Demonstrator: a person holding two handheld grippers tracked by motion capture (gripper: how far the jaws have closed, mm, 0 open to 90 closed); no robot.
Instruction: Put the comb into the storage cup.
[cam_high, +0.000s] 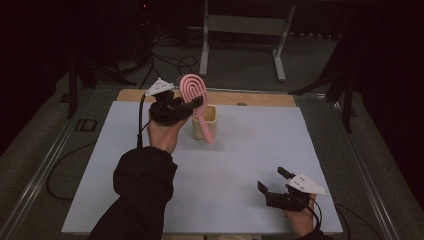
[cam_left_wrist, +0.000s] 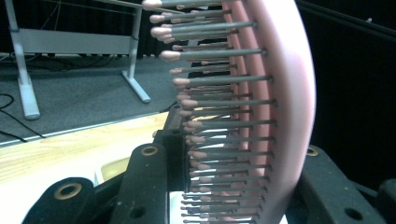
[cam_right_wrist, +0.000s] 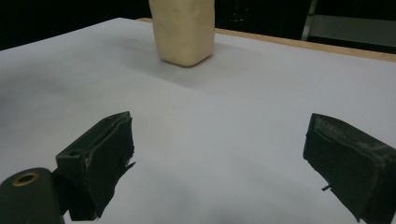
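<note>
High view, near edge: right gripper (cam_high: 274, 184) rests low on the white worktop (cam_high: 240, 165), fingers (cam_right_wrist: 100, 154) spread wide with nothing between them, well apart from the work. Farther in, left gripper (cam_high: 192, 106) is raised above the worktop, fingers clenched on the pink hairbrush (cam_high: 195, 102) near where head meets handle; head up, handle slanting down in front of or into the beige cup (cam_high: 212, 119), cannot tell which. Left gripper view: bristle rows (cam_left_wrist: 219, 121) cross between the fingers, pink back at right. Judged step: brush being put into or lifted out of the cup, direction not decidable. Next move needs the handle kept clear of the rim. Beyond: floor, metal stand (cam_high: 245, 25).
</note>
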